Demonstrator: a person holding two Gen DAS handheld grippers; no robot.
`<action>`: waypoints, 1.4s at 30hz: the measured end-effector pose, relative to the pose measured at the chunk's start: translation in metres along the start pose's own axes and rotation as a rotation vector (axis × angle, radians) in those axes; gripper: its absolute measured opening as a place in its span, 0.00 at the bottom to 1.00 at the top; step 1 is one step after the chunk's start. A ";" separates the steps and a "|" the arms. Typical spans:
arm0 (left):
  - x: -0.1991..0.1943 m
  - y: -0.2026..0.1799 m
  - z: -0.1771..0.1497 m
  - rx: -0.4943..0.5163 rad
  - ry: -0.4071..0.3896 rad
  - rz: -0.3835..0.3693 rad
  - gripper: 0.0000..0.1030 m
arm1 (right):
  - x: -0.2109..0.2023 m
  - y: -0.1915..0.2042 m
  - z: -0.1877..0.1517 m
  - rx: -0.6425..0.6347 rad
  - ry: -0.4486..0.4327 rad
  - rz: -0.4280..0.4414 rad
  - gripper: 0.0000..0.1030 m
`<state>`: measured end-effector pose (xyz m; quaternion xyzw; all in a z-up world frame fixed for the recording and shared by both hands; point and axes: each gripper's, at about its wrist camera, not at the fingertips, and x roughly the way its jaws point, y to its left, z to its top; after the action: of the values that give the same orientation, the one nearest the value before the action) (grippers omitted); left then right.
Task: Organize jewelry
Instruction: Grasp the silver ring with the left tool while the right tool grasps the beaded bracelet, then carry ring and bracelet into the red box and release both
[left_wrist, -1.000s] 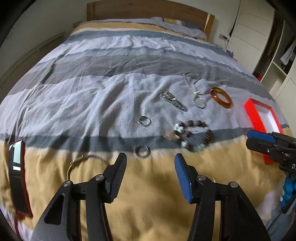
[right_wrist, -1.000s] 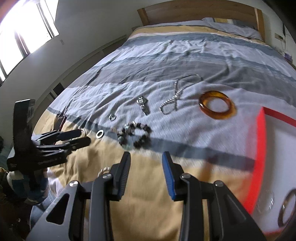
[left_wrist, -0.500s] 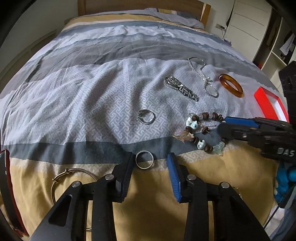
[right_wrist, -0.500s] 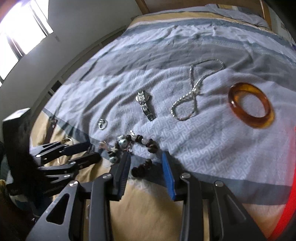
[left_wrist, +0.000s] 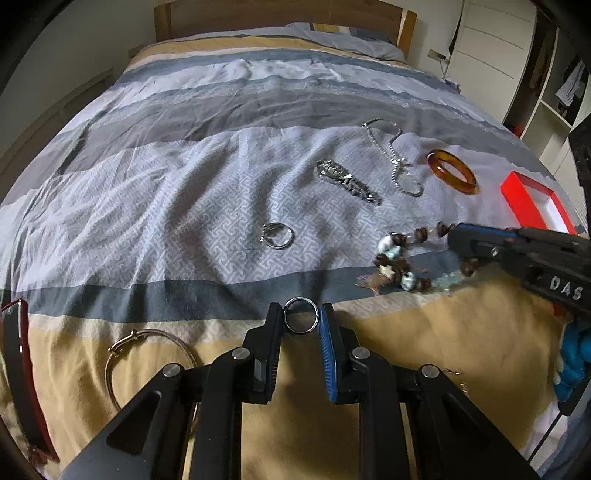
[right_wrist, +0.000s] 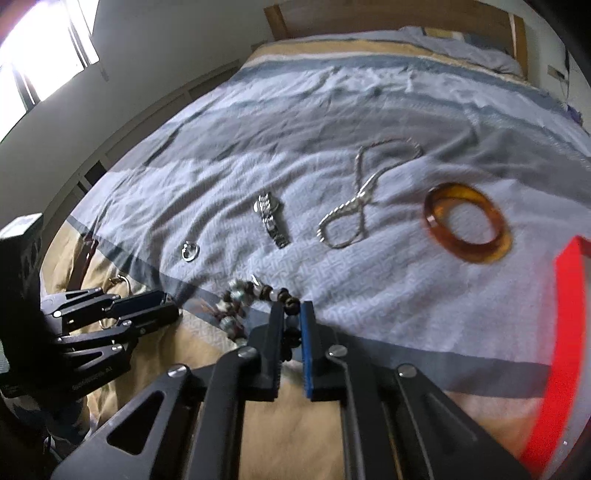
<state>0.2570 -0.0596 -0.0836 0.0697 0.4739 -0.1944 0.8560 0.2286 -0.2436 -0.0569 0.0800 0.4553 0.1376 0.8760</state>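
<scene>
A: Rings first, then? The left tool (left_wrist: 301, 319) has just been closing its jaws, and the plain silver band ring (left_wrist: 300, 316) sits right between its tips, pads against both sides as far as I can judge.

B: Makes sense. A flat band on a soft striped duvet (left_wrist: 184, 206) gives nothing to hook, so squeezing it across its width is the way to lift it.

A: And the right tool (right_wrist: 292, 314)?

B: Jaws just closed to a narrow gap, pinching one strand of the brown and pale-blue beaded bracelet (right_wrist: 255, 299). The rest of the loop trails off to that tool's left on the bed.

A: Why grab only a strand?

B: A bead string is floppy; one section held carries the whole.

A: Where would they go?

B: Probably the red-rimmed tray (right_wrist: 569, 332), close by on the right tool's right. The amber bangle (right_wrist: 467, 223), silver chain (right_wrist: 354, 199) and stone-set ring (left_wrist: 277, 235) lie farther ahead, untouched.
</scene>
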 end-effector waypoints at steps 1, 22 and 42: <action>-0.004 -0.002 0.000 0.000 -0.005 0.001 0.19 | -0.008 0.000 0.000 -0.001 -0.012 -0.006 0.08; -0.079 -0.149 0.037 0.142 -0.129 -0.177 0.19 | -0.207 -0.070 -0.007 0.032 -0.259 -0.188 0.08; 0.019 -0.324 0.087 0.292 -0.023 -0.267 0.19 | -0.192 -0.237 -0.035 0.182 -0.190 -0.258 0.08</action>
<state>0.2052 -0.3875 -0.0312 0.1273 0.4357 -0.3738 0.8089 0.1348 -0.5283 0.0091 0.1128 0.3878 -0.0257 0.9145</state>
